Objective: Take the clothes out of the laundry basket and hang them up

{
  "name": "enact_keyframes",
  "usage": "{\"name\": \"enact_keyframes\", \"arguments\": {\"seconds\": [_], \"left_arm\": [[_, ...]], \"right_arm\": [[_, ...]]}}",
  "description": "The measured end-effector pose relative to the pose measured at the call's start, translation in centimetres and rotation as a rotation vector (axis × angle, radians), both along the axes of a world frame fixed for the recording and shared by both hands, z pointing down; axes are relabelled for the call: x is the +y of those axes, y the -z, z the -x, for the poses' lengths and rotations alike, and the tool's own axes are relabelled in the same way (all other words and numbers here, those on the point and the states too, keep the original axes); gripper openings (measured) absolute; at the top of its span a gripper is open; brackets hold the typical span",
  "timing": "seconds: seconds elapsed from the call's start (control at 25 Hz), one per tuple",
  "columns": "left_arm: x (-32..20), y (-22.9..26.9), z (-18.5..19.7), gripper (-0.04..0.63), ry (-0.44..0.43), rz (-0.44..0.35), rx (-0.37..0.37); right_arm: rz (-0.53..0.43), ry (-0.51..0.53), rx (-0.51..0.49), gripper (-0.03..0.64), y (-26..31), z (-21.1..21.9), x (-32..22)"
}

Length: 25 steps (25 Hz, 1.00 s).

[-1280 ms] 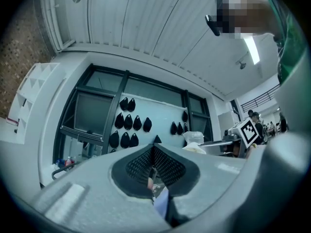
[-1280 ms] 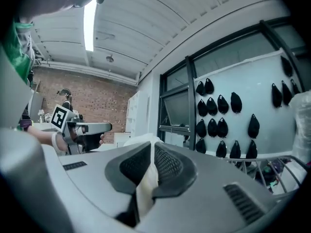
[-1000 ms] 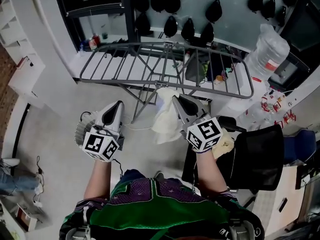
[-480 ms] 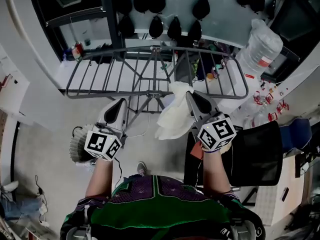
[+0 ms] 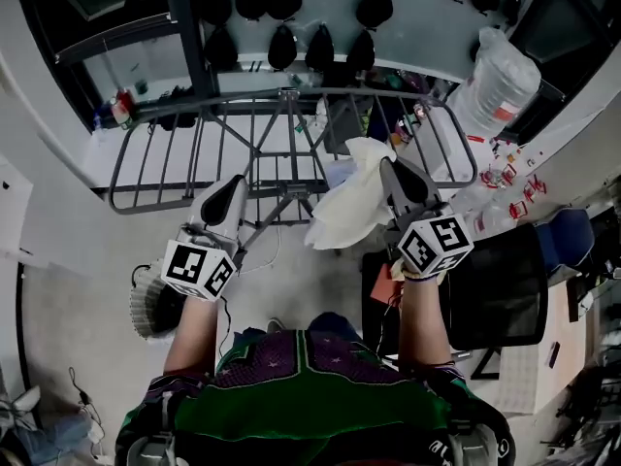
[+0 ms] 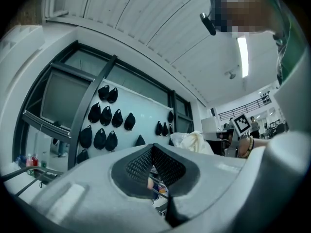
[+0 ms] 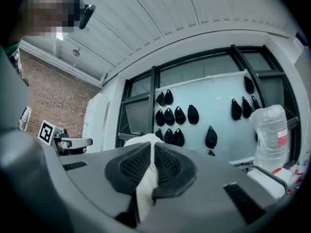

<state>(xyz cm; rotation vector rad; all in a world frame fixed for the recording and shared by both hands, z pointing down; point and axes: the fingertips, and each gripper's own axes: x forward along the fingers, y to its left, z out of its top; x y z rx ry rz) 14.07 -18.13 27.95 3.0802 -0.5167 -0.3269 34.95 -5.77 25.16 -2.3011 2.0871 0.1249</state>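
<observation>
A cream-white garment [image 5: 351, 197] hangs bunched from my right gripper [image 5: 396, 170], whose jaws are shut on it; a strip of the white cloth [image 7: 144, 186] runs between the pads in the right gripper view. The cloth hangs over the near rail of the grey drying rack [image 5: 194, 197]. My left gripper [image 5: 233, 191] is shut with nothing in it and sits level at the rack's near left side, apart from the garment. In the left gripper view the garment [image 6: 193, 142] shows beyond the closed pads. The laundry basket [image 5: 147, 305] stands on the floor at lower left.
Several black caps [image 5: 281, 47] hang on the wall behind the rack. A large water bottle [image 5: 497, 74] stands at the right, a black chair [image 5: 495, 294] beside my right arm. Shelves with small bottles [image 5: 121, 105] lie at the left.
Both grippers have moved forward toward the rack. The garment went with the right gripper and now hangs over the rack's near rail. The basket has dropped back to lower left.
</observation>
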Motion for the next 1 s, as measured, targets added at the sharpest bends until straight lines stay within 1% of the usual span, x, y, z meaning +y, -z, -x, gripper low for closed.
{"name": "enact_keyframes", "arguments": {"seconds": [0.12,0.24,0.36,0.68,1.0], "left_arm": [[-0.7,-0.3,-1.3,0.017,-0.007,0.020,0.003],[-1.5,-0.9,-2.9,0.017,-0.001,0.025,-0.003],[-2.7,-1.4,-4.5,0.017,0.026,0.021,-0.010],[-4.9,-1.5,-9.6,0.017,0.099,0.030,-0.037],[-6.9,-2.8,-13.0,0.017,0.157,0.045,-0.064]], "right_arm": [[0.015,-0.016,0.000,0.023,-0.3,-2.0,-0.7],[0.029,-0.016,0.002,0.023,-1.0,-4.2,-1.8],[0.043,0.004,-0.009,0.023,-2.1,-6.6,-3.6],[0.105,0.077,-0.079,0.023,-6.1,-13.5,-9.3],[0.153,0.124,-0.109,0.023,-9.6,-18.0,-14.2]]}}
